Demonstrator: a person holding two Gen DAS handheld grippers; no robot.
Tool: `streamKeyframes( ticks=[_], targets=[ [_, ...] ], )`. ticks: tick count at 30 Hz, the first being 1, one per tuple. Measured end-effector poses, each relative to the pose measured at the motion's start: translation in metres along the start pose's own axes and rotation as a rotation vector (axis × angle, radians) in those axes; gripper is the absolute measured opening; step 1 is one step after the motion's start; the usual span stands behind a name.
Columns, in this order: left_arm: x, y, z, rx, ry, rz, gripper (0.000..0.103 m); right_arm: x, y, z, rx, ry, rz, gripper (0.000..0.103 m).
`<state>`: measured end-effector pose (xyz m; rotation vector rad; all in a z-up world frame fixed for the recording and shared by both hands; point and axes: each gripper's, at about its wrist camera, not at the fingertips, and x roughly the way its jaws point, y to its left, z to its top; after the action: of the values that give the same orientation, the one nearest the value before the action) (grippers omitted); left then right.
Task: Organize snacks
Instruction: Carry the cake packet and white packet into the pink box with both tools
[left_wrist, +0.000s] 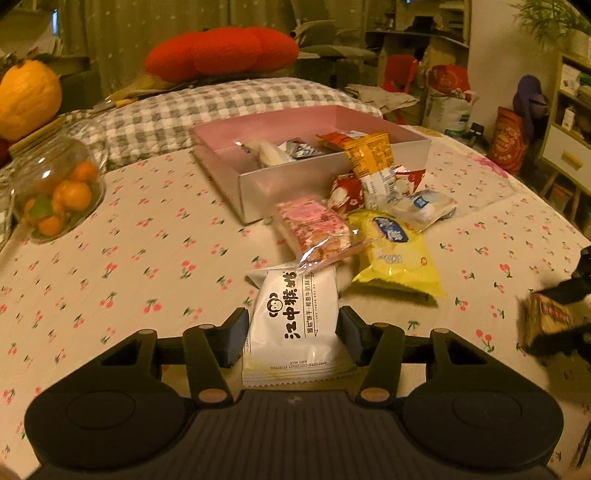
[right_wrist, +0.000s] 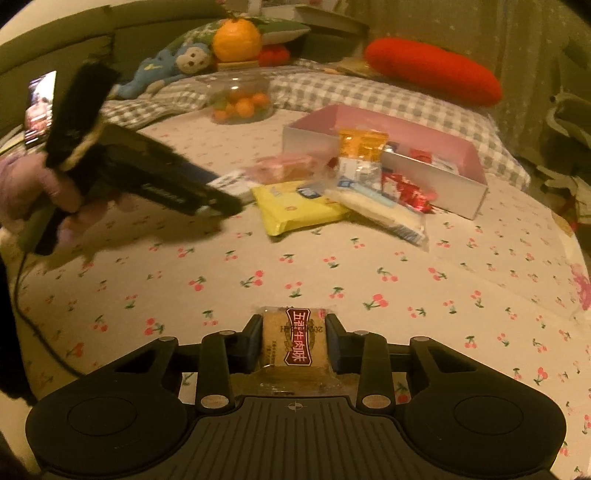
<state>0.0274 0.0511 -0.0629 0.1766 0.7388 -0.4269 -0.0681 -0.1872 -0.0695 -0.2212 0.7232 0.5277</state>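
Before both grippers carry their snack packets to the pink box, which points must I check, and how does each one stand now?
1. Left gripper shut on white monkey-logo packet: ok.
2. Right gripper shut on brown biscuit packet: ok.
3. Pink open cardboard box has free room inside: ok, left part bare.
4. Way to box free: not ok, yellow packet and pink floral packet lie before it.
5. Grip firm enough for lifting: cannot tell.

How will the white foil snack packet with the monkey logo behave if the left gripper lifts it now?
The white foil snack packet looks puffy and thin-skinned, so probably light. The left gripper grips only its near half, so the far end may sag. Its glossy film looks slippery, and the clear pink-flowered wrapper overlapping its far edge may drag along.
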Motion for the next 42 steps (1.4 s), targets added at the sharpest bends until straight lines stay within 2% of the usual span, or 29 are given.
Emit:
streamKeyframes(
  ticks=[12, 24, 34, 42],
  targets=[
    [-0.010, 0.006, 0.002, -0.071, 0.089, 0.031, 0.046, 0.012, -0.013, 0.016, 0.113, 0.045, -0.040, 0.032],
    [-0.022, 0.015, 0.002, -0.221, 0.147, -0.034, 0.043, 0.015, -0.019, 0.032, 0.191, 0.075, -0.082, 0.033],
    [-0.031, 0.011, 0.014, -0.261, 0.103, -0.061, 0.043, 0.007, -0.016, 0.050, 0.206, 0.037, -0.081, 0.033],
    [-0.037, 0.009, 0.033, -0.288, 0.055, -0.076, 0.043, 0.003, -0.022, 0.076, 0.234, -0.009, -0.080, 0.033]
  ],
)
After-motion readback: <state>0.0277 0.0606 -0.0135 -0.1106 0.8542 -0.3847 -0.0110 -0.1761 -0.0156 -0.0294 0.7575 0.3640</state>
